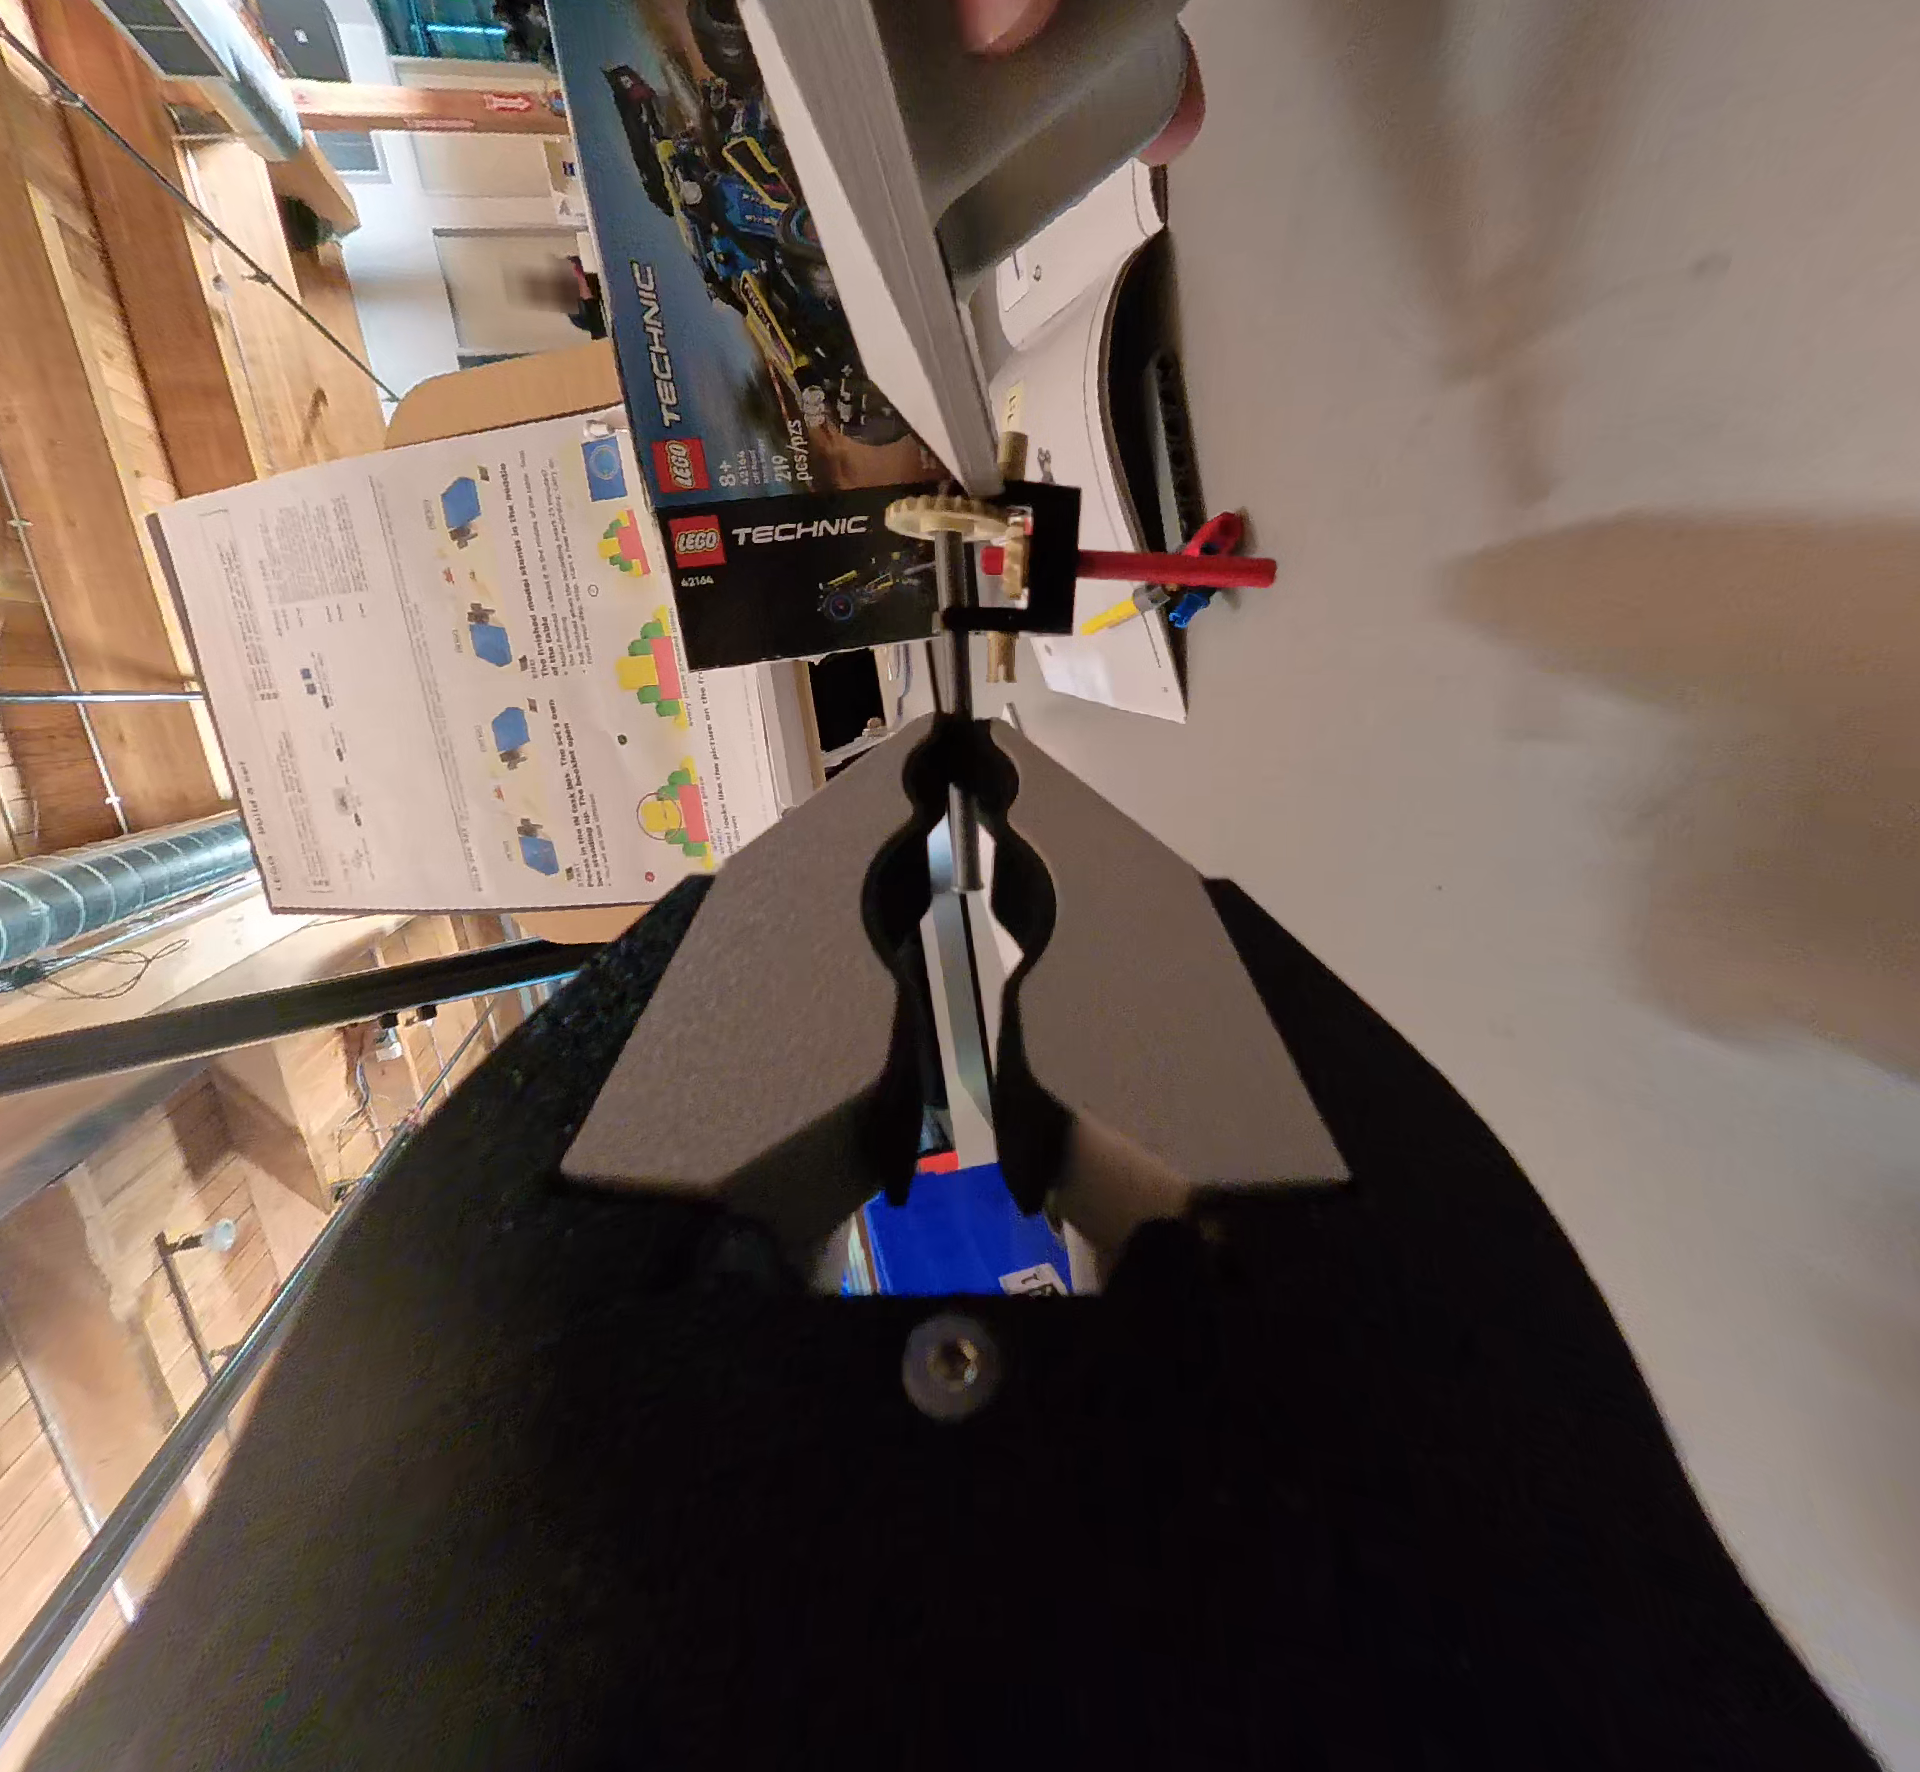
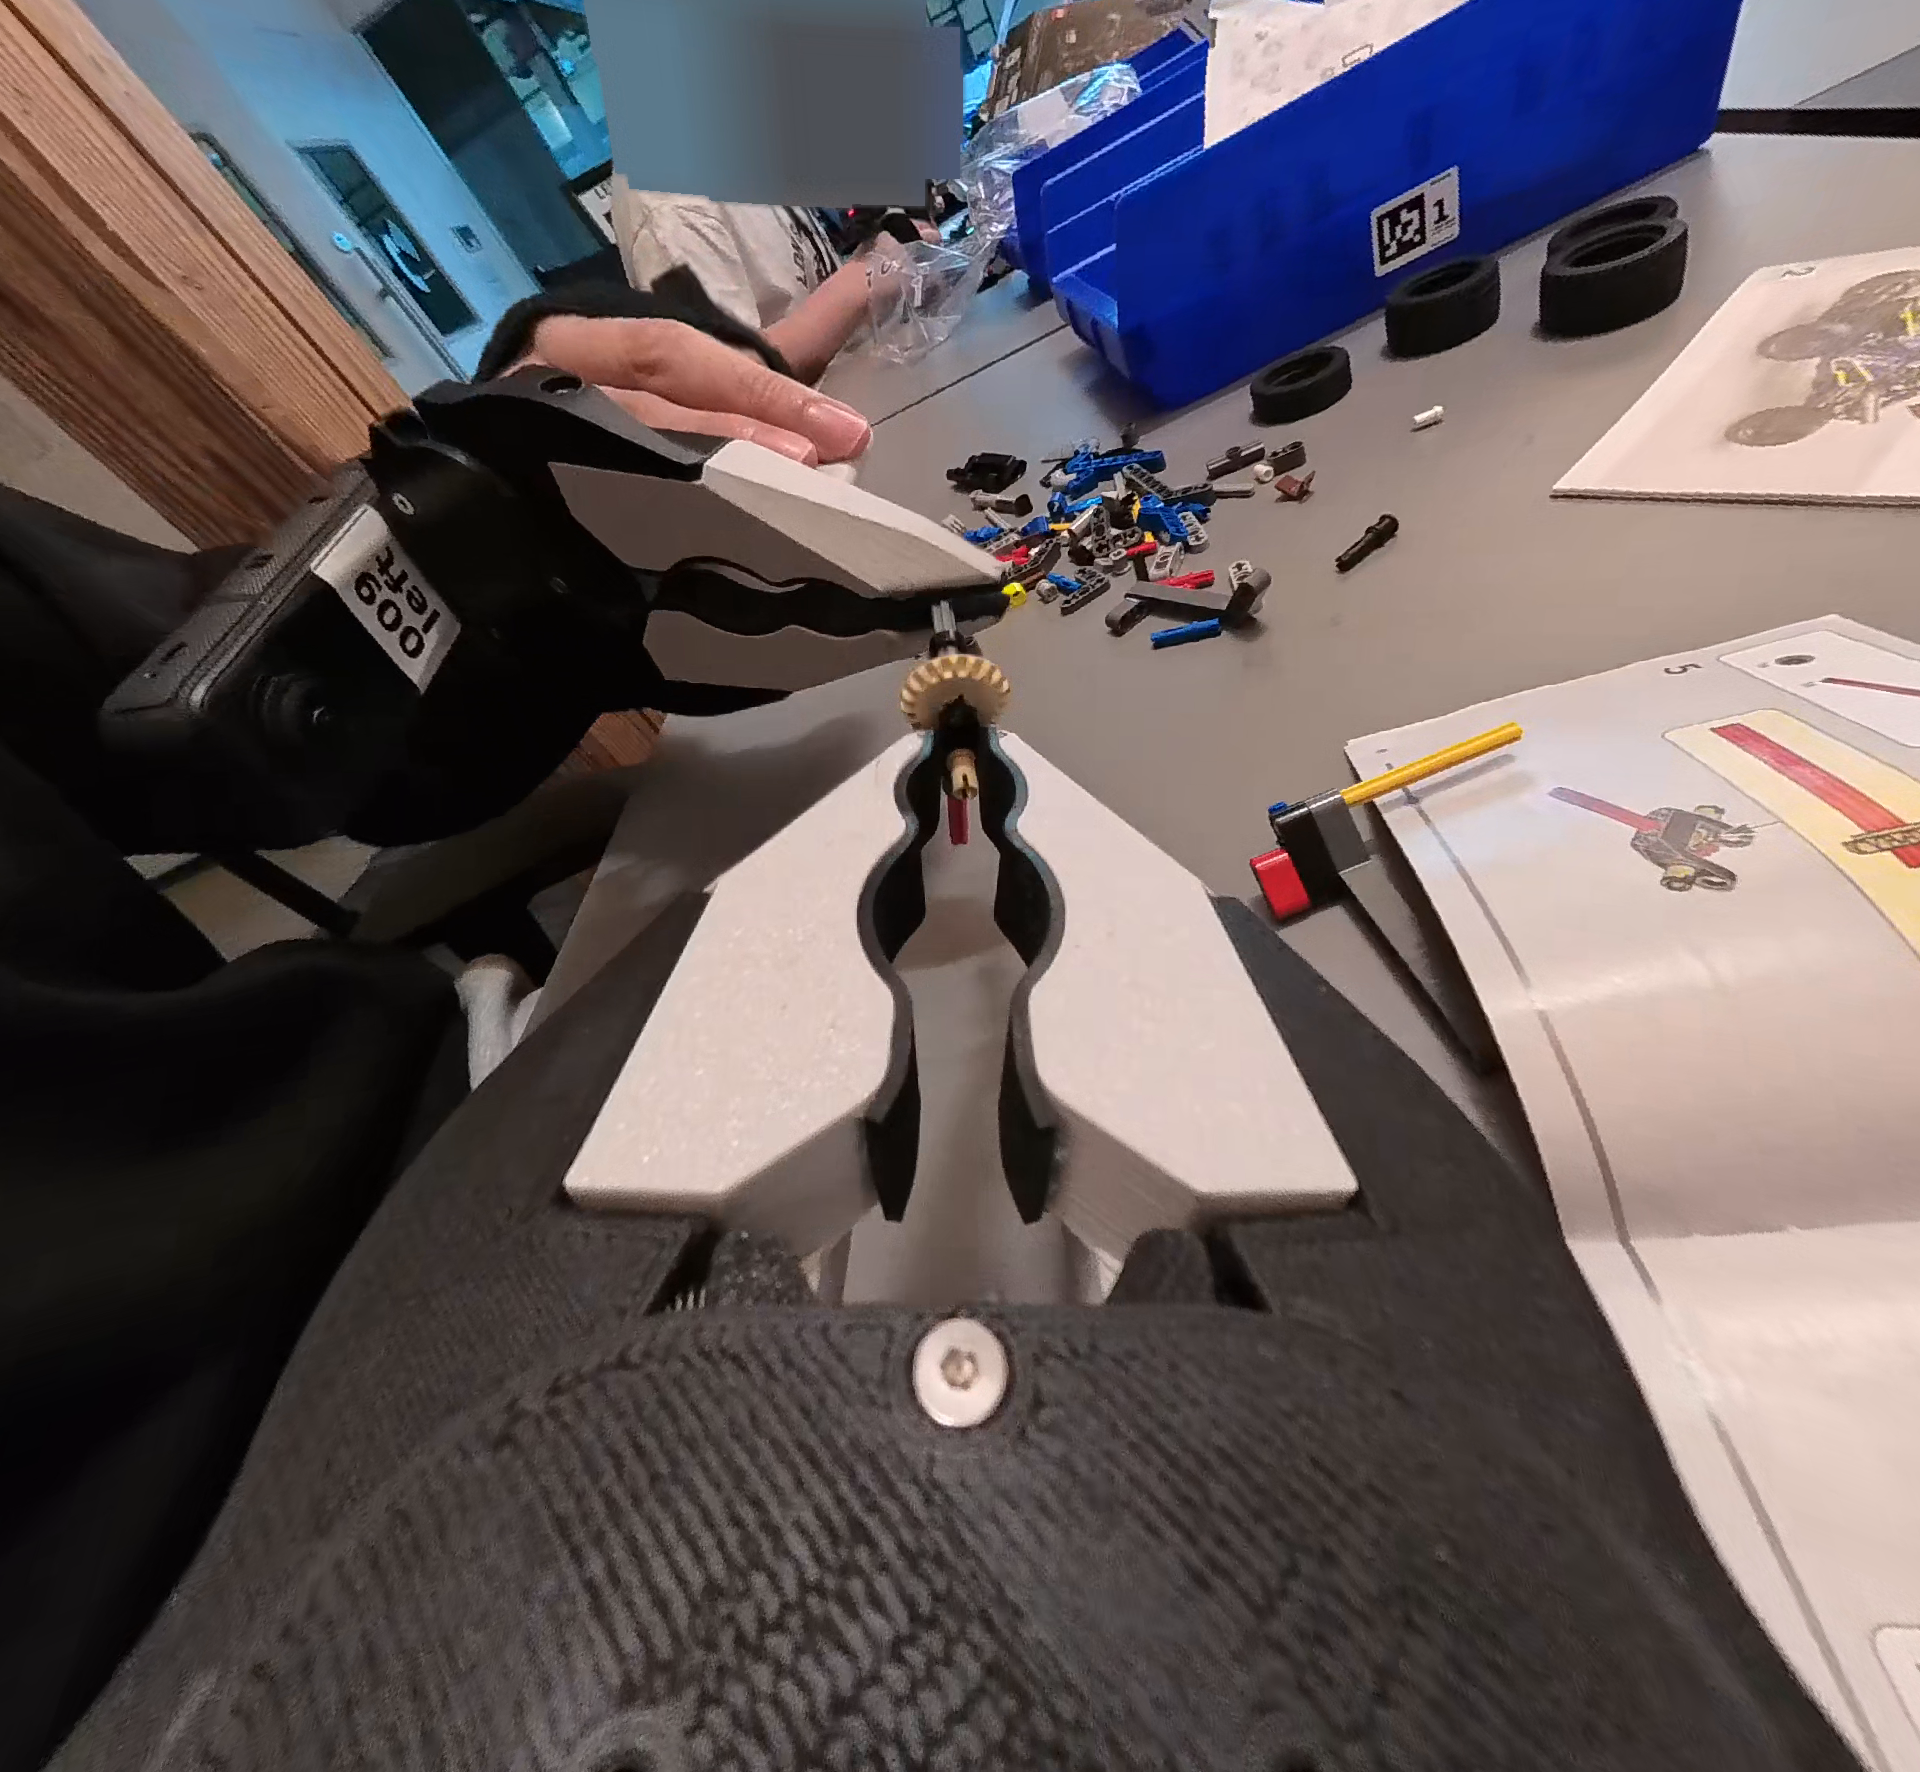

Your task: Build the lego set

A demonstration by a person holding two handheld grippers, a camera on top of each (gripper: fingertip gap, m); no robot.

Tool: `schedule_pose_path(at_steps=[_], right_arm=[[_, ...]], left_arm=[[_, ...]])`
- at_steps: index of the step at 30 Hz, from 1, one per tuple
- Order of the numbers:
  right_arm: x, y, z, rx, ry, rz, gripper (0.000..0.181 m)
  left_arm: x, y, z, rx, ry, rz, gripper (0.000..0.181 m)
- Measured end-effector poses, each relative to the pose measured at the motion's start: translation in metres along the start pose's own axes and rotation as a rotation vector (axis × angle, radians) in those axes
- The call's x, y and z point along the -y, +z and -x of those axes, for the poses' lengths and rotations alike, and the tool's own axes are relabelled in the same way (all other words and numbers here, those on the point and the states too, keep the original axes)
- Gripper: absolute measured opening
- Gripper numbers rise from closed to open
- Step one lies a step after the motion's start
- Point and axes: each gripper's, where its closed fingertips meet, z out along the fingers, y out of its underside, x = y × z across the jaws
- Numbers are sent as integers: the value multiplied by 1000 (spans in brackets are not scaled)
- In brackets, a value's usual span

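My left gripper [image 1: 961, 735] is shut on a thin grey axle [image 1: 963, 818]. The axle runs through a tan gear [image 1: 940, 517] into a small black frame [image 1: 1049, 569] that has a red axle [image 1: 1174, 567] through it. My right gripper [image 2: 958, 746] is shut on this small assembly; the tan gear [image 2: 940, 696] sits just past its tips and the red axle [image 2: 956, 813] shows between the fingers. The left gripper [image 2: 971, 605] comes in from the left and meets the assembly tip to tip, above the grey table [image 2: 1195, 735].
Several loose parts [image 2: 1122, 538] lie on the table beyond the grippers, with three black tyres [image 2: 1610, 268] and blue bins [image 2: 1299, 195] behind. An open instruction booklet [image 2: 1662, 943] lies at the right, with a small yellow-axle piece [image 2: 1340, 829] at its edge. The set's box [image 1: 727, 288] stands upright. One gripper's finger ends stand about 4 centimetres off the other's.
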Motion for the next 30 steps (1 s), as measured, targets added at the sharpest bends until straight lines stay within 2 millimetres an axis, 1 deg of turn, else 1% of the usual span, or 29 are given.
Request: schedule_pose_path(at_steps=[4, 10, 12, 17, 20, 22, 24, 27, 30], right_arm=[[-7, 4, -1, -20, -12, 54, 6], [-35, 17, -4, -75, -38, 246, 5], [-40, 21, -3, -82, -57, 280, 5], [-40, 22, -3, -95, -79, 279, 5], [-40, 22, -2, -91, -84, 277, 6], [-37, 23, -1, -80, -79, 262, 6], [-33, 23, 2, -59, -61, 232, 6], [-36, 24, 2, -63, -67, 249, 6], [-37, 25, 2, -69, -67, 260, 6]], left_arm=[[-1, -1, -9, -17, 12, -8, 1], [-6, -7, -40, -41, 17, 1, 1], [-7, -8, -44, -22, 26, 8, 1], [-8, -10, -45, 11, 35, 21, 1], [-8, -11, -46, -9, 1, 14, 2], [-8, -12, -43, -19, -48, 1, 2], [-8, -14, -37, -31, -123, -26, 11], [-4, -19, -37, -120, -239, -71, 25], [2, -26, -31, -180, -329, -116, 25]])
